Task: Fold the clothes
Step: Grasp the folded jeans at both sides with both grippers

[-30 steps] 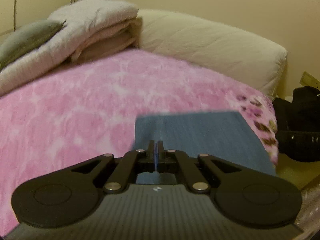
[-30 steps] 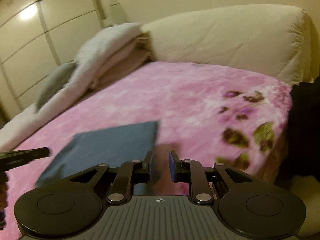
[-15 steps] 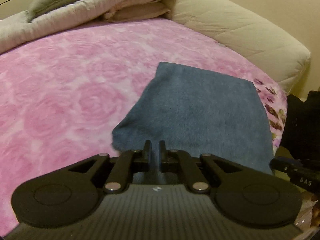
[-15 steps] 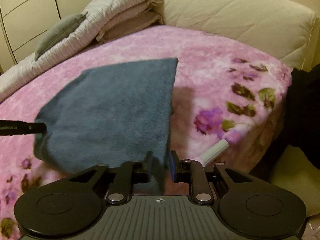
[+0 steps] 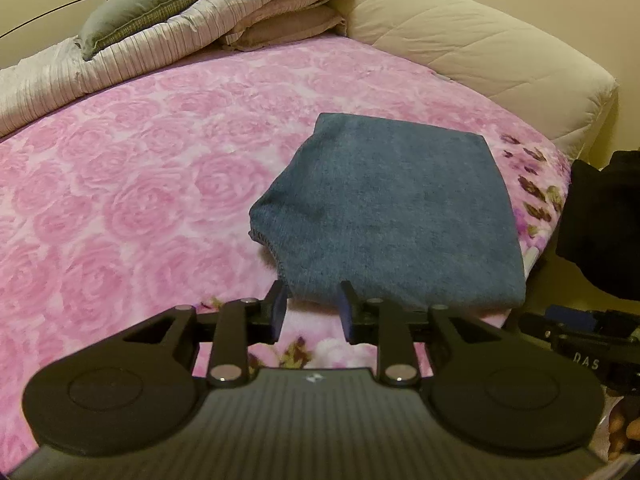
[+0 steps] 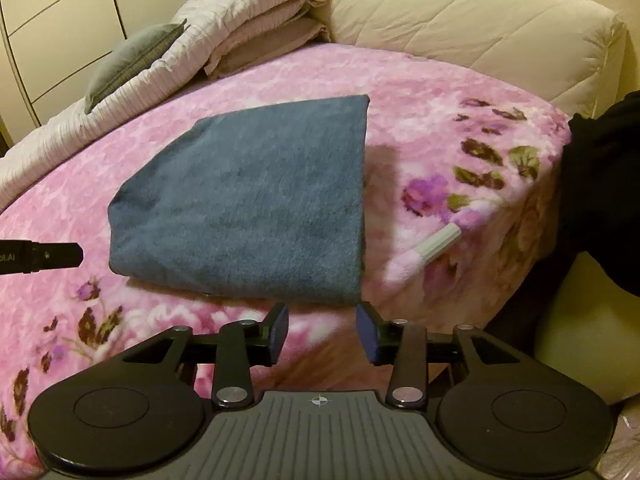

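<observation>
A folded blue-grey towel [image 5: 392, 216] [image 6: 248, 208] lies flat on the pink rose-patterned blanket [image 5: 132, 184] [image 6: 432, 112], near the bed's front corner. My left gripper [image 5: 312, 312] hovers just short of the towel's near edge; its jaws are opening and nothing sits between them. My right gripper [image 6: 322, 330] stands just short of the towel's near right corner, its jaws opening too, with only blanket showing in the gap. The tip of the left gripper shows at the left edge of the right wrist view, beside the towel.
Folded pale quilts [image 5: 256, 4] [image 6: 248, 24] and a grey cushion [image 5: 140, 4] lie at the bed's far side, next to a cream duvet [image 5: 472, 48] [image 6: 472, 20]. A dark bundle [image 5: 604, 220] [image 6: 600, 184] sits off the bed's right edge.
Both grippers let go of the towel's near edge and drew back from it. Their jaws went from nearly shut to apart. The towel now rests folded on the blanket.
</observation>
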Demonstrator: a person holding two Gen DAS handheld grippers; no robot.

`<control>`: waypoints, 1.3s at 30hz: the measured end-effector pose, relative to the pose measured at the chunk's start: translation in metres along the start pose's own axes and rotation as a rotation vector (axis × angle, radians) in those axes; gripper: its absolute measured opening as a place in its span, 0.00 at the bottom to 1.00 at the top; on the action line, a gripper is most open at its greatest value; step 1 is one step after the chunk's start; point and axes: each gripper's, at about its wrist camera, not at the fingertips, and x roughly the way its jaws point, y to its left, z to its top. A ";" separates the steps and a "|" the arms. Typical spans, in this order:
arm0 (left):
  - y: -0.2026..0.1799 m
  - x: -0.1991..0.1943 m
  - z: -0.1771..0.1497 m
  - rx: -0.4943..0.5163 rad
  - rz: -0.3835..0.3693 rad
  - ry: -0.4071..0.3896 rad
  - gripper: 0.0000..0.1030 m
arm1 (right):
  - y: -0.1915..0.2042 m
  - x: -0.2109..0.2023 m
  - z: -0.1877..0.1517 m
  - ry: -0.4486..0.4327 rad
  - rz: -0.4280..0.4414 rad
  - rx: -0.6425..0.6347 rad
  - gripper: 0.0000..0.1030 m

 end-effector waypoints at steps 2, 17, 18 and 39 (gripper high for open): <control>-0.002 -0.002 -0.001 0.000 -0.002 -0.004 0.24 | 0.000 -0.003 0.002 -0.004 -0.005 0.003 0.43; 0.054 0.022 -0.007 -0.163 -0.225 0.024 0.32 | -0.046 0.010 0.006 0.024 0.128 0.171 0.45; 0.058 0.023 -0.005 -0.167 -0.234 0.020 0.34 | -0.051 0.011 0.008 0.019 0.151 0.193 0.45; 0.102 0.081 0.055 -0.243 -0.311 -0.017 0.40 | -0.110 0.093 0.075 0.014 0.351 0.508 0.63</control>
